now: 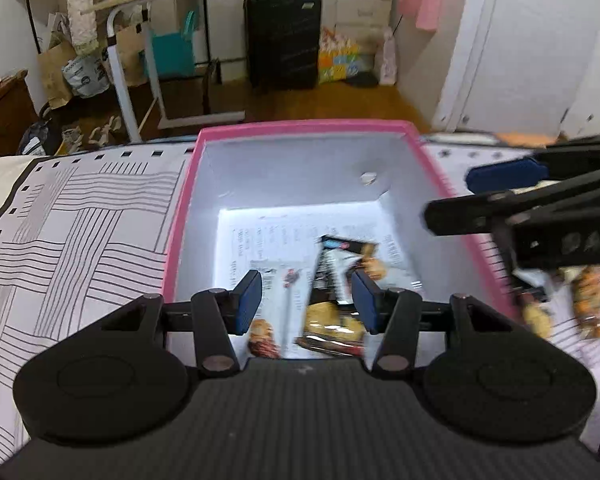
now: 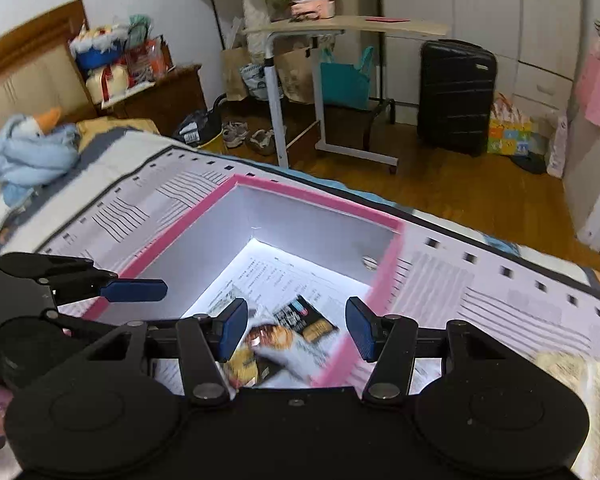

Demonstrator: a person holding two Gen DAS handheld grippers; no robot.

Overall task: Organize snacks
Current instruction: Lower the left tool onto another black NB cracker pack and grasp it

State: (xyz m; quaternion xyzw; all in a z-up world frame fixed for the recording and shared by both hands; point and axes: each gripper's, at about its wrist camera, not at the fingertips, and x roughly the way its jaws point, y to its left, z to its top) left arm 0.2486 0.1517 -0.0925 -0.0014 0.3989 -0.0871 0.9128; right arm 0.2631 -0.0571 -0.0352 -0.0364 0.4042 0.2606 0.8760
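Observation:
A pink-rimmed box (image 1: 236, 130) with white walls sits on a patterned bedspread; it also shows in the right wrist view (image 2: 308, 194). Several snack packets (image 1: 340, 280) lie on printed paper at its bottom, also seen in the right wrist view (image 2: 292, 332). My left gripper (image 1: 306, 302) is open and empty above the box's near edge. My right gripper (image 2: 296, 330) is open and empty above the box's right side; it appears in the left wrist view (image 1: 496, 196). My left gripper shows at the left in the right wrist view (image 2: 136, 290).
More snack packets (image 1: 592, 304) lie on the bedspread right of the box. A pale packet (image 2: 572, 376) lies at lower right. A black suitcase (image 2: 456, 96), a white side table (image 2: 340, 28), shoes (image 2: 252, 136) and bags stand on the wooden floor beyond the bed.

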